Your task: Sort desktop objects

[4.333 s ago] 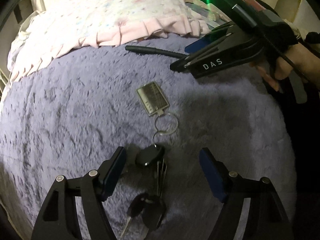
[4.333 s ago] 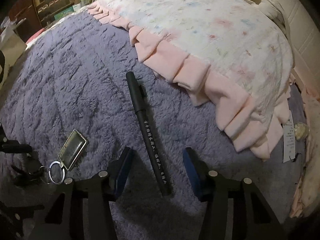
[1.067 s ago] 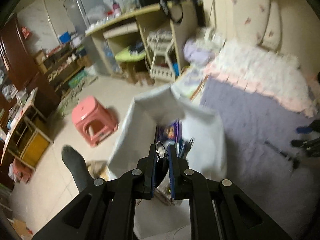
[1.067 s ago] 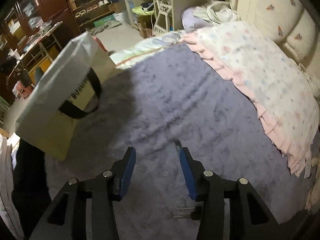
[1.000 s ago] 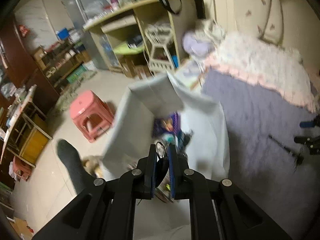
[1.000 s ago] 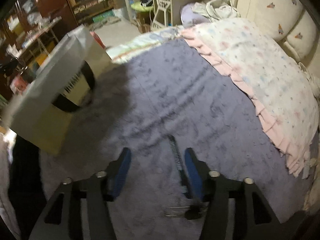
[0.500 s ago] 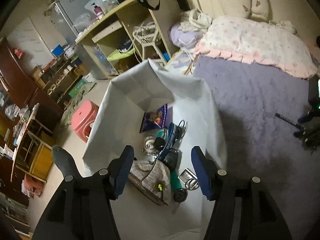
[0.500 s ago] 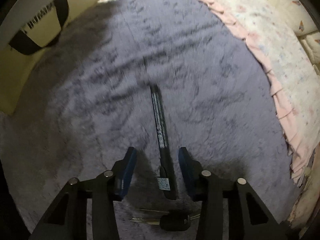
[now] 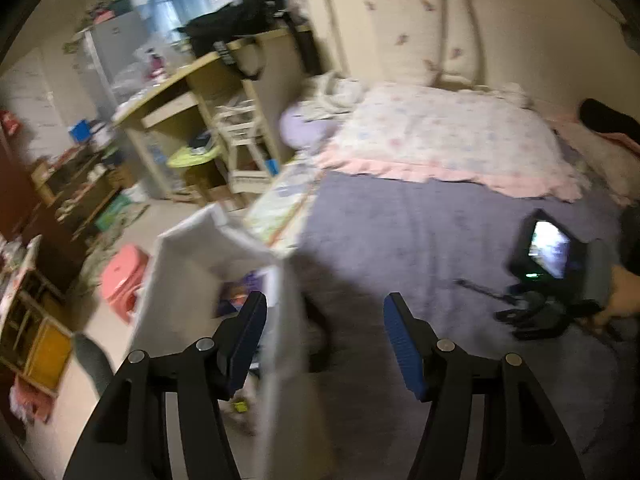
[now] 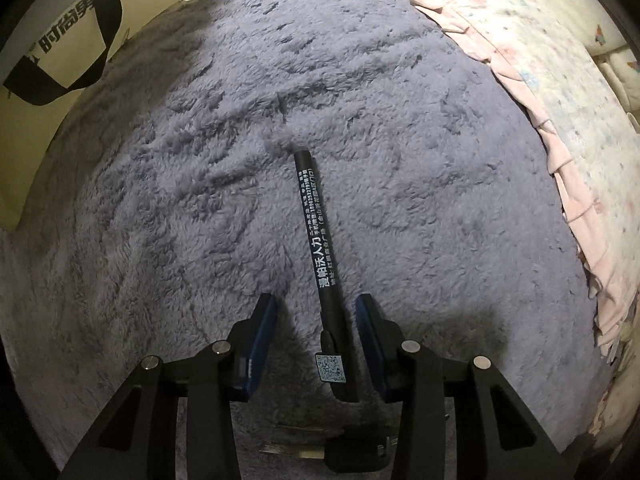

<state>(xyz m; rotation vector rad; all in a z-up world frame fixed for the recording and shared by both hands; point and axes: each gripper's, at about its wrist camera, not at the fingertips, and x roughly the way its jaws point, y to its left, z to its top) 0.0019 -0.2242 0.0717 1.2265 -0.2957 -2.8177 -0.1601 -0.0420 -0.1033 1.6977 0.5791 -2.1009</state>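
Lying on the shaggy purple blanket [image 10: 400,100], lower centre of the right wrist view: a slim black pen [image 10: 320,256], long axis nearly up-and-down the frame, blunt far end toward upper centre, leaning slightly left, clip end with a small square code label at the bottom. White printed characters along the matte barrel. Straddling its near end, the right gripper [image 10: 316,312], blue-padded fingers [image 10: 262,320] apart, one each side, neither pad pressing the barrel. Below the pen at the bottom edge, a key with a black head [image 10: 352,454], partly hidden by the gripper frame. Upper left corner: a paper bag [image 10: 56,32] with black handle and black print. Upper right: a pink-frilled floral quilt [image 10: 560,60].

Spread wide with nothing between the pads in the left wrist view: the left gripper [image 9: 324,320], above the open white bag [image 9: 192,264], contents blurred, possibly a purple packet. Far right, the other gripper, low over the blanket, pen a thin dark streak.
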